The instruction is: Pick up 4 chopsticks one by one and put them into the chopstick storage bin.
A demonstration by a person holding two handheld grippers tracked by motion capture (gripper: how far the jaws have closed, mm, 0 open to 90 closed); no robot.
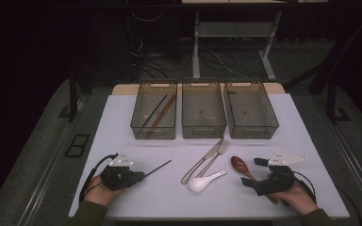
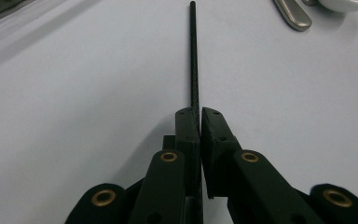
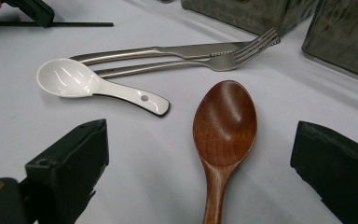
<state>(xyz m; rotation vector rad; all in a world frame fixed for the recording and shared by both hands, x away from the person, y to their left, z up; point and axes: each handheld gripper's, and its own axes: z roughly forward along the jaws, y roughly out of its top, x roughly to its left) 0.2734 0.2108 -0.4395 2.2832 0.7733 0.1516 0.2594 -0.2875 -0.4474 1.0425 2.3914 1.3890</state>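
A thin black chopstick [image 1: 158,167] [image 2: 193,56] lies on the white table, pointing up and to the right. My left gripper [image 1: 141,176] [image 2: 199,112] is shut on its near end, and the stick runs straight out from between the pads. On the right, a brown wooden spoon [image 1: 239,165] [image 3: 224,121] lies bowl-up on the table. My right gripper [image 1: 253,172] [image 3: 200,128] stands open with one jaw on each side of the spoon's neck. Both jaws are well apart from the wood.
A white ceramic spoon [image 1: 202,182] [image 3: 70,77], a steel knife [image 1: 202,160] [image 3: 168,50] and a fork [image 1: 217,155] [image 3: 242,56] lie mid-table. Three mesh bins stand behind them: the left bin [image 1: 154,134] holds two chopsticks, the middle bin [image 1: 204,134] and the right bin [image 1: 253,134] look bare.
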